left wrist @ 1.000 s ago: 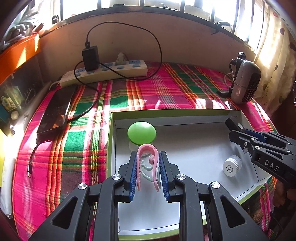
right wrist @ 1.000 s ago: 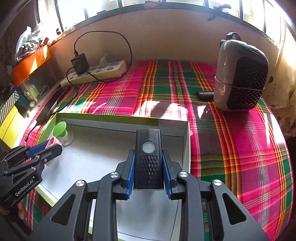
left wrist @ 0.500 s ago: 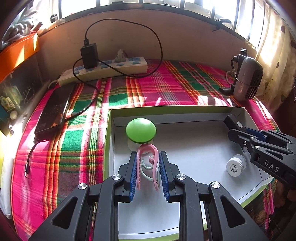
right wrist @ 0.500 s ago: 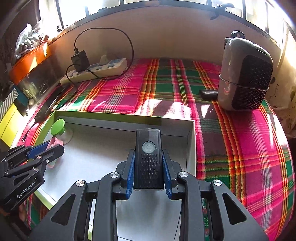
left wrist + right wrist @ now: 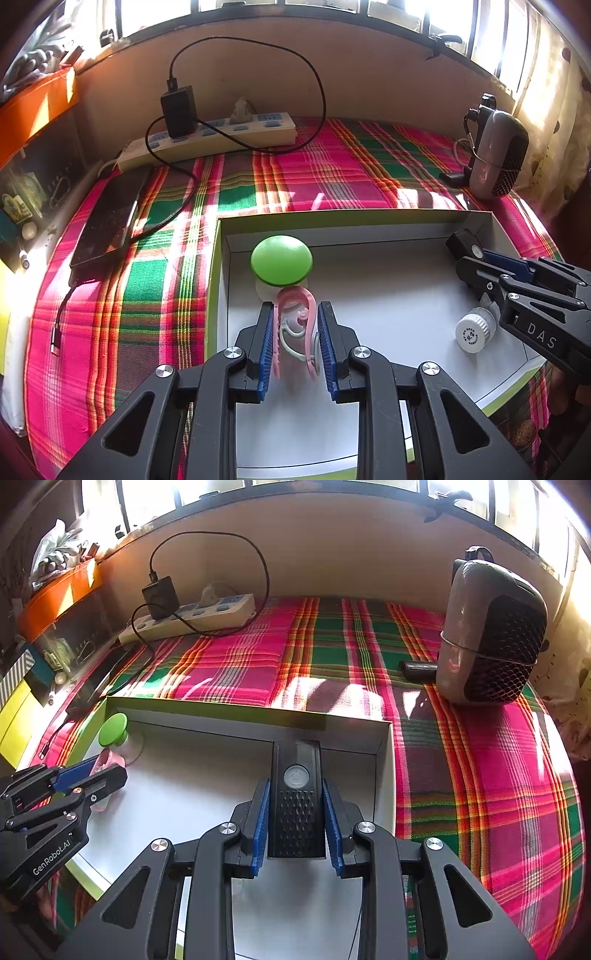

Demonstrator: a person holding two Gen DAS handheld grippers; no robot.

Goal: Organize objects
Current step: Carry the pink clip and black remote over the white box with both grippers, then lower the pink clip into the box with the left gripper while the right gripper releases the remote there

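A shallow white box with a green rim (image 5: pixel 218 280) lies on the plaid cloth; it also shows in the right wrist view (image 5: pixel 384 775). My left gripper (image 5: pixel 294 343) is shut on a pink clip (image 5: pixel 295 325) and holds it over the box's left part, just behind a green mushroom-shaped suction knob (image 5: pixel 281 260). My right gripper (image 5: pixel 295 823) is shut on a black oblong device with a round button (image 5: pixel 295 797), over the box's right part. A small white-capped bottle (image 5: pixel 474 330) lies in the box under the right gripper.
A white power strip (image 5: pixel 207 138) with a black charger and looping cable lies along the back wall. A dark phone (image 5: pixel 110 218) lies left of the box. A grey mesh-fronted heater (image 5: pixel 487 635) stands at the back right beside a small black plug (image 5: pixel 417 668).
Both grippers have drawn slightly back toward the near side with their objects still held. Nothing was released.
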